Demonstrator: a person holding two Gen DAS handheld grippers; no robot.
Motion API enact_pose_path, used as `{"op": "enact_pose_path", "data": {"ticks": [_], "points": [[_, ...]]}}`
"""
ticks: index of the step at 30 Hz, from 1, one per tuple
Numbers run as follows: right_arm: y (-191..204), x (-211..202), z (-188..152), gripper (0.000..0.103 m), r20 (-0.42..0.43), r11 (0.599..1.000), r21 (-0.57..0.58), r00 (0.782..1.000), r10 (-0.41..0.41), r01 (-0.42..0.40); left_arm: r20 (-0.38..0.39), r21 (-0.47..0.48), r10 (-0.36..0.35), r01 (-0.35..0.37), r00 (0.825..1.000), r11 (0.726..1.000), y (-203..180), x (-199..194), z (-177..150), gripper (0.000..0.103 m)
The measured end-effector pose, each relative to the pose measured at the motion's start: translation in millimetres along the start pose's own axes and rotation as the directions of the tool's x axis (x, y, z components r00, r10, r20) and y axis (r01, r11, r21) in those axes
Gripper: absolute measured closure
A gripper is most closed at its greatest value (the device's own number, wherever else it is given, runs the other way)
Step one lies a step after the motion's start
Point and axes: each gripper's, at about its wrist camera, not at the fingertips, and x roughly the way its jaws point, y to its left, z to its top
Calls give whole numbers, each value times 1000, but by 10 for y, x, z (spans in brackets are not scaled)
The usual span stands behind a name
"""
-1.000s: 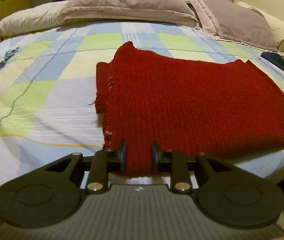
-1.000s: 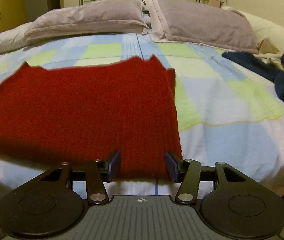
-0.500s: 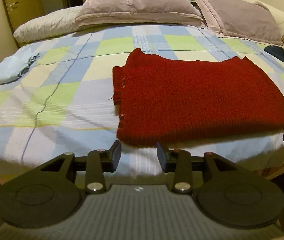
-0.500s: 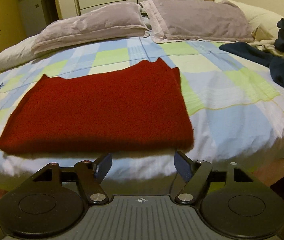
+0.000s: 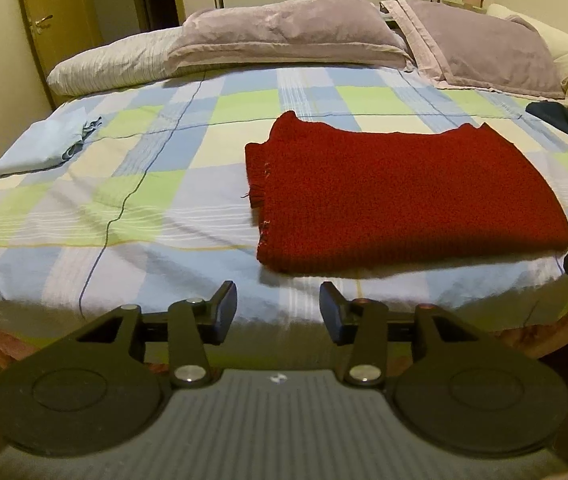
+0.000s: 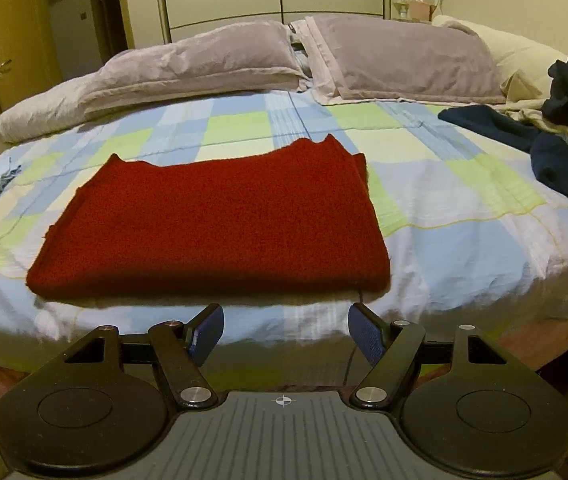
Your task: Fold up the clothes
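Observation:
A red knitted sweater lies folded flat on the checked bedsheet, near the bed's front edge; it also shows in the right wrist view. My left gripper is open and empty, off the bed's front edge, short of the sweater's left front corner. My right gripper is open and empty, off the front edge below the sweater's right front part. Neither touches the sweater.
A folded light blue garment lies at the bed's left. Dark blue clothes are piled at the right. Two purple pillows and a striped one lie at the head. A door stands far left.
Both grippers have let go of the sweater's front edge, opened wider and pulled back off the bed. The sweater stays folded on the bed.

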Motion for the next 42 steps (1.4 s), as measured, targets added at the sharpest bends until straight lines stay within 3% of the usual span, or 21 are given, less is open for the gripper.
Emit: {"op": "enact_pose_path", "data": {"ticks": [16,26,31,36,40,41,42], "points": [[22,-166,-58,31,23,1000,11,1000,9,-9,20,22,-49,49,999,999,-85,-135,-78,59],[-90,-69,-113,31,-1,999,40,1000,21,-21,8,15,-94,94,996,995,-124,18,-90,59],[-282,84,-144,31,6,993,115,1000,25,-26,27,-6,-131,131,991,991,-52,236,8,62],[-495,273,108,31,108,985,155,992,61,-77,61,-30,-150,152,987,988,36,616,323,64],[-714,689,438,31,129,982,167,990,64,-85,86,-37,-186,190,979,981,75,1097,657,64],[-770,819,528,33,141,982,164,987,73,-96,98,-33,-205,209,974,977,73,1233,729,64],[-811,934,600,45,160,981,156,983,87,-113,110,-29,-223,227,969,973,71,1369,801,64]]}}
